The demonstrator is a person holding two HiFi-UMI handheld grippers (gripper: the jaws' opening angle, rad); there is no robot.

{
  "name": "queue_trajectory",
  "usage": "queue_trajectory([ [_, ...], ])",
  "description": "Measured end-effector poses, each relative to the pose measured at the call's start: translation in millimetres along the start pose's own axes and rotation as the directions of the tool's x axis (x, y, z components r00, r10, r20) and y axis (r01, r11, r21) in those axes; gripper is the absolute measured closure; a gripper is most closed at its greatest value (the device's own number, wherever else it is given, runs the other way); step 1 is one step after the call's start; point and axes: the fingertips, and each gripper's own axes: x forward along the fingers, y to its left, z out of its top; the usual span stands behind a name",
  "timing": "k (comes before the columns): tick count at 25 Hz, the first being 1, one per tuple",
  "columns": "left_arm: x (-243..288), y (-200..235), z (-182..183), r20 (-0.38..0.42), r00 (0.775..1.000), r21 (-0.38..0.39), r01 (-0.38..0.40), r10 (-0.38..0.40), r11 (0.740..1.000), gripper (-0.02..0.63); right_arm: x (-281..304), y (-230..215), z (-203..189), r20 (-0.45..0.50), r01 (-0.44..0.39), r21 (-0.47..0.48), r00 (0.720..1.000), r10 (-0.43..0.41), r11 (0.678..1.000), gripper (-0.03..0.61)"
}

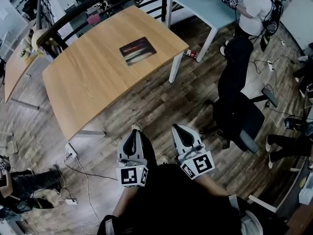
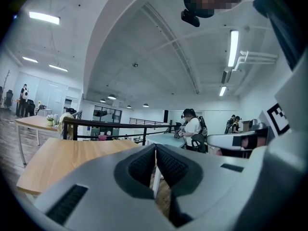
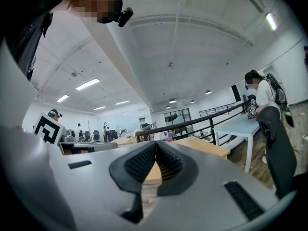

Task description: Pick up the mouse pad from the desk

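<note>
A dark mouse pad (image 1: 138,50) with a reddish picture lies flat on the wooden desk (image 1: 93,77), toward its far right corner. My left gripper (image 1: 135,129) and my right gripper (image 1: 178,128) hang side by side over the floor, well short of the desk's near edge. Both are shut with nothing between the jaws. In the left gripper view the left gripper (image 2: 155,150) points nearly level at the desk top (image 2: 62,160). The right gripper (image 3: 156,148) shows the desk edge (image 3: 204,146) beyond its closed tips. Neither gripper view shows the pad.
A black office chair (image 1: 237,106) stands to the right of the desk. A pale blue table (image 1: 205,4) with a person (image 1: 254,11) beside it is at the back right. A black railing (image 1: 98,4) runs behind the desk. Cables and a power strip (image 1: 71,153) lie on the floor at left.
</note>
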Motion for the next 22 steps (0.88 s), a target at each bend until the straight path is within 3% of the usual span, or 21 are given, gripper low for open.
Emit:
queue_trajectory([
  [13,150,113,39,-0.022,0.997,-0.043,0.071,-0.072,0.997,0.589,183,-27,17,-0.048,0.046,0.004,0.998,-0.046,0.999,0.549],
  [22,221,199,52,-0.057,0.994,-0.036,0.093,-0.095,0.995,0.589,302,-42,17,-0.089,0.089,0.004,0.992,-0.089,0.996,0.549],
])
